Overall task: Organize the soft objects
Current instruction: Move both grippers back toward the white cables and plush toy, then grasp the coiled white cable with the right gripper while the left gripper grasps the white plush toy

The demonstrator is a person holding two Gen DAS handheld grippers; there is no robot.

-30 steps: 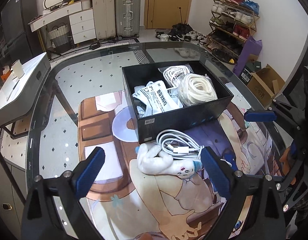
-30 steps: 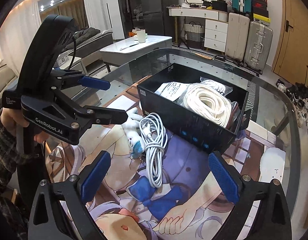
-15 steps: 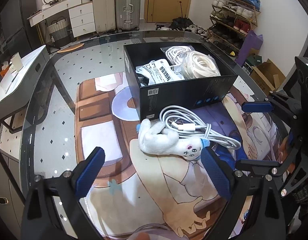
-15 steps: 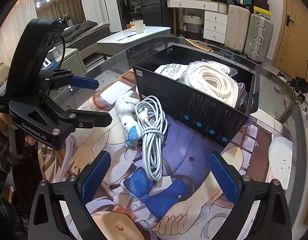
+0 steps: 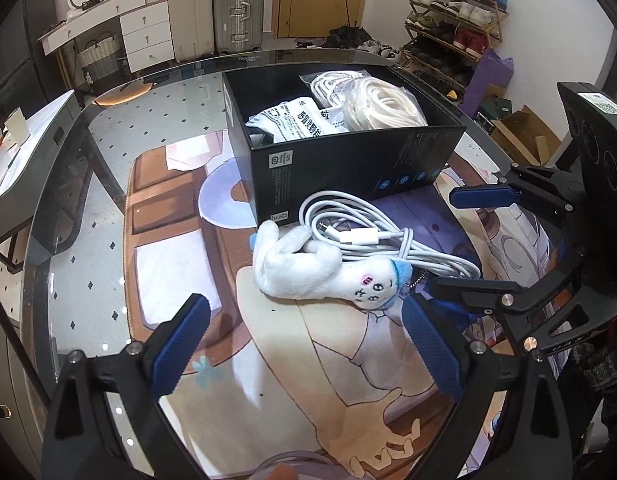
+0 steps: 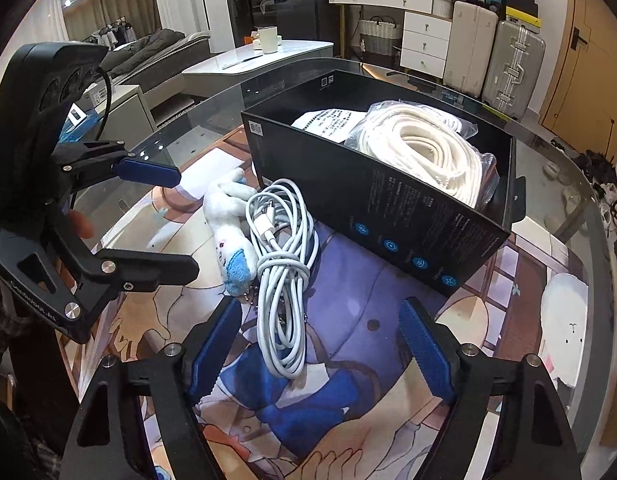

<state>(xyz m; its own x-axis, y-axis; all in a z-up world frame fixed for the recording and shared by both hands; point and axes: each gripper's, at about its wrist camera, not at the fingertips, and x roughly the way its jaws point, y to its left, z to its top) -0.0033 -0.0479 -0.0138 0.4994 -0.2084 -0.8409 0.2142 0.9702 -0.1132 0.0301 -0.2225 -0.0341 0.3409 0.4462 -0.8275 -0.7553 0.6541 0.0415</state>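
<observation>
My right gripper point(image 6: 320, 344) is closing around the white cable point(image 6: 282, 264) lying on the worktop point(image 5: 88, 216) without pinching it, while my left gripper point(image 5: 304, 344) gapes empty before the plush toy point(image 5: 320, 268).

On a glass table point(image 5: 68, 184) covered by a printed cartoon mat point(image 5: 308, 360), a white plush toy with a blue-trimmed face point(image 5: 320, 268) lies touching a coiled white charging cable point(image 5: 372, 232). Behind them stands an open black cardboard box point(image 5: 348, 164) holding a bagged coil of cream rope point(image 5: 380, 104) and a white printed packet point(image 5: 296, 122). The left gripper point(image 5: 304, 344) stands wide open just short of the toy, holding nothing. The right gripper point(image 5: 464, 236), at right, straddles the cable's end with its jaws closing.
</observation>
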